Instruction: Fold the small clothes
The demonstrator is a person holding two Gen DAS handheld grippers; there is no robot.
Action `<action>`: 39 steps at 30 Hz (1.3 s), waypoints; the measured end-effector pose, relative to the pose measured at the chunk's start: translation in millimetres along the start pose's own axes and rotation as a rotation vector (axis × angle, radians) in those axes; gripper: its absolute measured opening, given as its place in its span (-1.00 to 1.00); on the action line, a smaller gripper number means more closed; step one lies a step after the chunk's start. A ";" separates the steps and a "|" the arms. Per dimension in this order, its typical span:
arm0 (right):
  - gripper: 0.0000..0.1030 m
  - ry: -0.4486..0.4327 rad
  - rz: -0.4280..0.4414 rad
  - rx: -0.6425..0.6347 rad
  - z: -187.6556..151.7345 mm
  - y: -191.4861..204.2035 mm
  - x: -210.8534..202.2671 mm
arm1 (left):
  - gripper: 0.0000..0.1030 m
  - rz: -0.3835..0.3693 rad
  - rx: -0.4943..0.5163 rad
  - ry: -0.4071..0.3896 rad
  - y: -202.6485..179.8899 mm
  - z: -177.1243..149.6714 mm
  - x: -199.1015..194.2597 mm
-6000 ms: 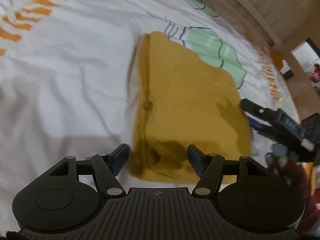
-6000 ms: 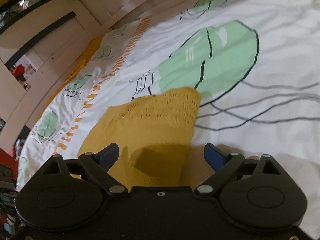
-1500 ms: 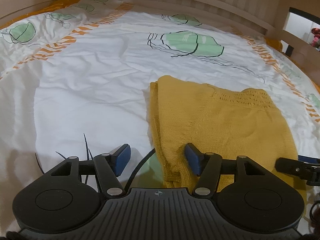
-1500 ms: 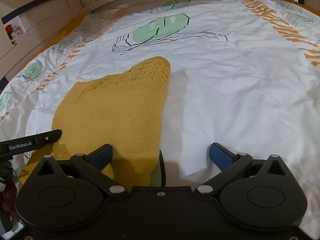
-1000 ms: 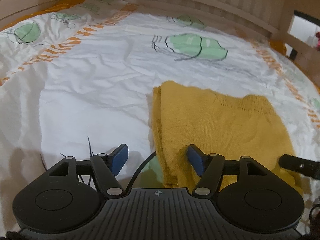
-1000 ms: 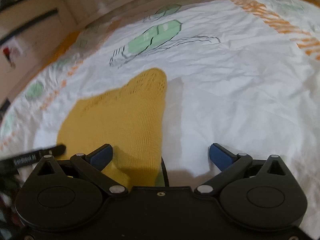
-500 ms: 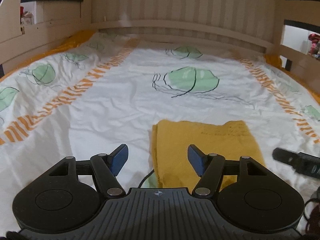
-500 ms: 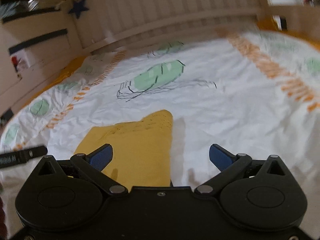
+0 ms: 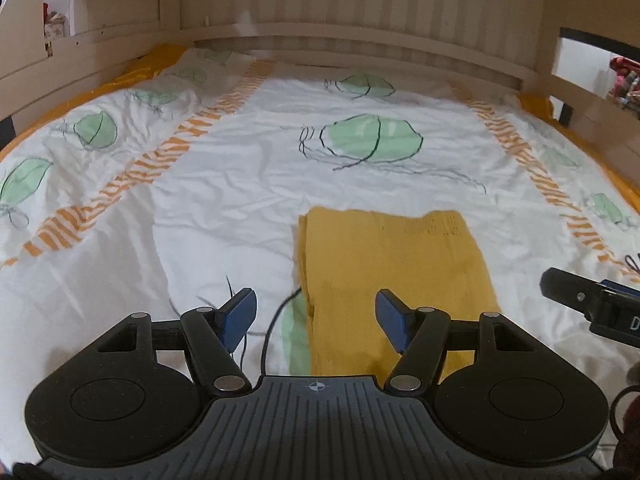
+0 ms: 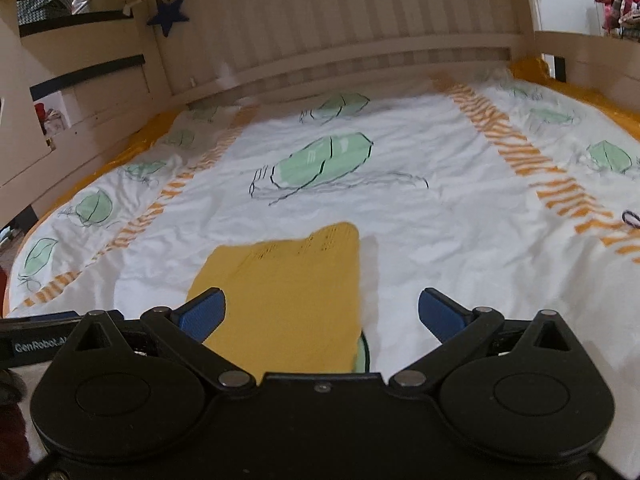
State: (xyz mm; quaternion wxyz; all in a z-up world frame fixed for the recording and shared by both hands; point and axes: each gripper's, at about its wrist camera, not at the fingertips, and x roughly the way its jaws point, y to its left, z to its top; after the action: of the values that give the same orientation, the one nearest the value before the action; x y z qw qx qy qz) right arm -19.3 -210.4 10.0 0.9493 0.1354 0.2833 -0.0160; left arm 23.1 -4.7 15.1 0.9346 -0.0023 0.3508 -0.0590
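A wooden bed frame [image 9: 360, 40] with a slatted headboard closes off the far end, and its side rails run down both edges. Spread across the mattress is a white duvet [image 9: 224, 184] printed with green leaf shapes and two orange striped bands, with a strip of yellow sheet showing along the far edges. Near the middle of the duvet, toward the near end, lies the mustard-yellow knitted garment [image 9: 392, 264], folded into a neat rectangle and lying flat; a row of small eyelet holes runs along its far right corner. Its near left edge sits over one of the green leaf prints.

The left gripper [image 9: 316, 316] hangs above the garment's near left side, its blue-padded fingers spread apart with nothing between them and no contact with the cloth. The right gripper [image 10: 320, 312] hovers over the garment's near right side, its fingers spread wider still, also empty. Each tool's black finger pokes into the other's view at the side.

A dark blue star ornament [image 10: 167, 15] hangs on the far left post.
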 end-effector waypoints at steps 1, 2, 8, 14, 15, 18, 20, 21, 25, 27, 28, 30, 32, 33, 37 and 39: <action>0.99 0.003 0.002 0.000 -2.5 1.6 -3.1 | 0.25 -0.005 -0.007 0.005 0.6 -2.3 -1.6; 0.99 0.009 0.002 0.000 -4.5 3.0 -4.7 | 0.25 -0.005 -0.011 0.009 1.0 -4.6 -3.1; 0.99 0.047 0.000 0.007 -17.6 8.4 -10.8 | 0.25 0.006 -0.013 0.033 3.5 -14.0 -7.1; 0.99 0.081 -0.026 0.007 -29.6 12.5 -13.6 | 0.25 0.020 -0.012 0.048 4.3 -22.5 -9.5; 0.99 0.084 -0.029 0.005 -30.8 14.1 -14.4 | 0.25 0.023 -0.009 0.050 4.1 -23.9 -9.8; 0.99 0.090 -0.034 -0.002 -33.7 16.7 -16.2 | 0.25 0.025 -0.003 0.057 3.5 -26.9 -10.7; 0.99 0.096 -0.030 -0.006 -34.7 17.7 -16.7 | 0.25 0.023 -0.003 0.063 3.5 -28.4 -10.6; 0.99 0.100 -0.028 -0.006 -35.4 18.2 -16.4 | 0.25 0.023 -0.003 0.065 3.6 -29.0 -10.6; 0.99 0.114 -0.023 0.004 -37.1 17.2 -15.3 | 0.25 0.022 -0.003 0.077 3.5 -31.5 -9.8; 0.99 0.119 -0.024 0.009 -37.8 16.7 -14.9 | 0.25 0.023 0.002 0.083 2.8 -32.9 -9.6; 0.99 0.120 -0.023 0.011 -38.0 16.6 -14.9 | 0.25 0.022 0.003 0.084 2.1 -33.2 -9.5; 0.99 0.123 -0.023 0.014 -38.1 16.1 -14.6 | 0.25 0.022 0.005 0.089 1.3 -33.7 -9.3; 0.99 0.125 -0.023 0.016 -38.4 15.8 -14.2 | 0.25 0.020 0.007 0.092 0.3 -33.3 -8.8; 0.99 0.125 -0.024 0.018 -38.5 16.0 -14.1 | 0.25 0.020 0.008 0.093 -0.1 -33.4 -8.8; 0.99 0.129 -0.022 0.023 -38.8 14.5 -13.2 | 0.25 0.020 0.013 0.097 -1.6 -33.2 -8.3; 0.99 0.129 -0.023 0.022 -38.9 14.6 -13.1 | 0.25 0.020 0.012 0.096 -1.8 -33.0 -8.3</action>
State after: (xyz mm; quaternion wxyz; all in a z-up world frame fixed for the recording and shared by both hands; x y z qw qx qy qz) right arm -49.4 -186.6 -10.5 0.9272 0.1431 0.3454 -0.0211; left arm -4.9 -4.3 -4.3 0.9172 0.0096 0.3950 -0.0516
